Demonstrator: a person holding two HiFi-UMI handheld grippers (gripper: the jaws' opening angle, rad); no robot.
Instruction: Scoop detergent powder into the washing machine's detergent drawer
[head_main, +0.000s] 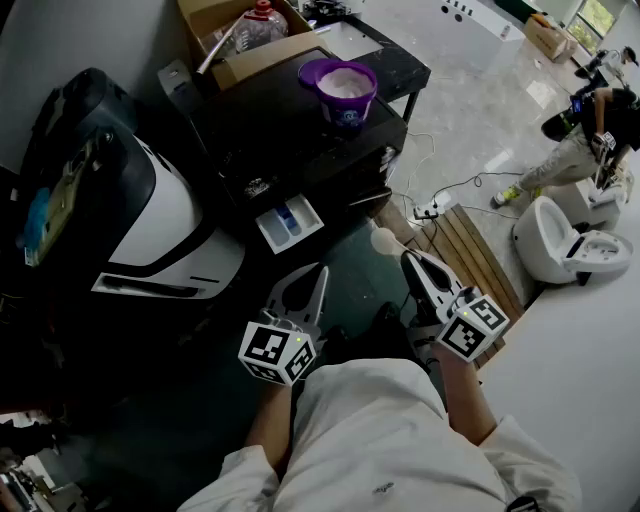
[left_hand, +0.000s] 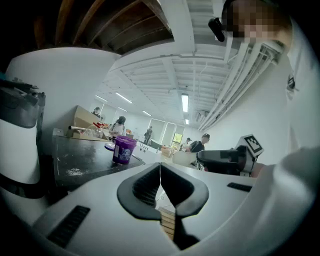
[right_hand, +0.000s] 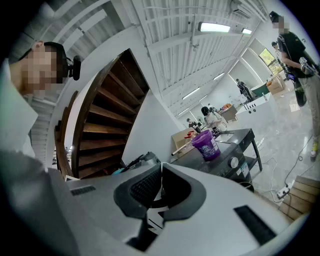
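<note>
A purple tub (head_main: 346, 88) of white powder stands on top of the black washing machine (head_main: 300, 140). The machine's detergent drawer (head_main: 290, 222) is pulled out at its front, showing white and blue compartments. My right gripper (head_main: 408, 258) is shut on the handle of a white spoon (head_main: 383, 240), held to the right of the drawer and below the tub. My left gripper (head_main: 320, 268) is shut on nothing, just below the drawer. The left gripper view shows the tub (left_hand: 123, 149) and the spoon bowl (left_hand: 184, 159). The tub (right_hand: 206, 144) lies ahead in the right gripper view.
A cardboard box (head_main: 250, 35) with a bottle sits behind the tub. A white and black appliance (head_main: 160, 225) stands at the left. Right of the washing machine are a power strip with cables (head_main: 430, 210), wooden boards (head_main: 478, 258), a white toilet (head_main: 560, 245) and a person (head_main: 590, 130).
</note>
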